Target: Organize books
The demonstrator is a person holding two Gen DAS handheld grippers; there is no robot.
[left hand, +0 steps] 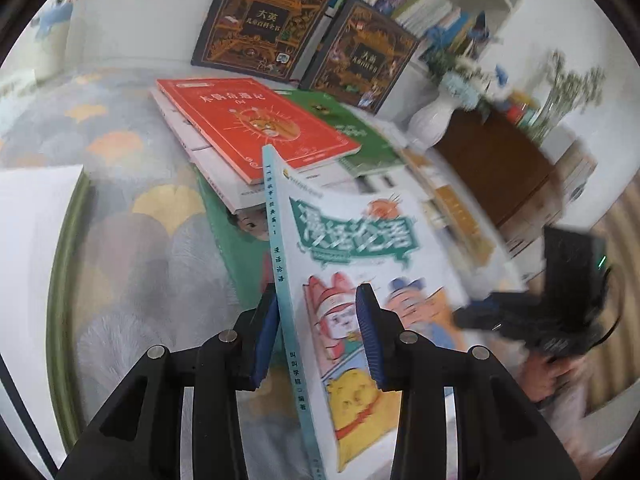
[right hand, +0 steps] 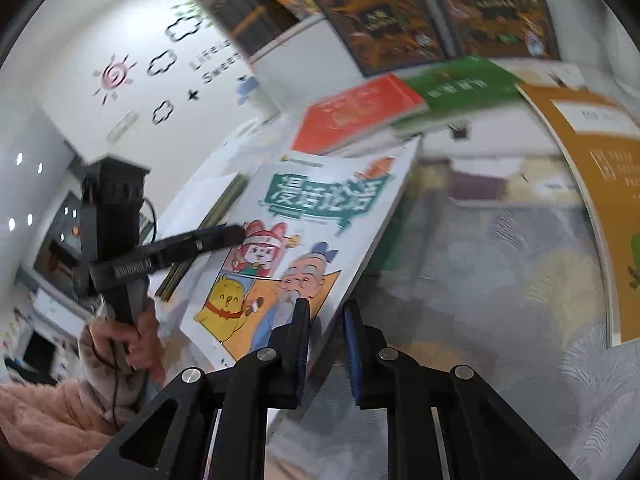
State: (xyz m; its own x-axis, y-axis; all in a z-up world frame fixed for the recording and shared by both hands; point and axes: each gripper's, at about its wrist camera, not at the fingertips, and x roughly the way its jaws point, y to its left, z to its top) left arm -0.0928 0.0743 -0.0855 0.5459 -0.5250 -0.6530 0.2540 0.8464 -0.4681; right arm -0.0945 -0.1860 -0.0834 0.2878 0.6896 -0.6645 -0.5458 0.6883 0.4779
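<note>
Two large dark ornate gold-patterned hardcover books (left hand: pixel 262 20) (left hand: pixel 360 54) standing far, one flat red paperback (left hand: pixel 256 124), one flat green paperback (left hand: pixel 356 132), one white cartoon-cover book (left hand: pixel 360 264) near, two vases of flowers (left hand: pixel 434 118) (left hand: pixel 558 110) right

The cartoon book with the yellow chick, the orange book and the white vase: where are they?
White cartoon paperback with yellow chick (left hand: pixel 360 216): left wrist view, on its teal title.
Orange paperback (left hand: pixel 256 120): left wrist view, cover middle.
White ceramic vase (left hand: pixel 432 120): left wrist view, on its belly.

Bright even indoor light, soft shadows, heavy fisheye warp w/ dark corners, motion blur esp. right side, bkgd smeared
</note>
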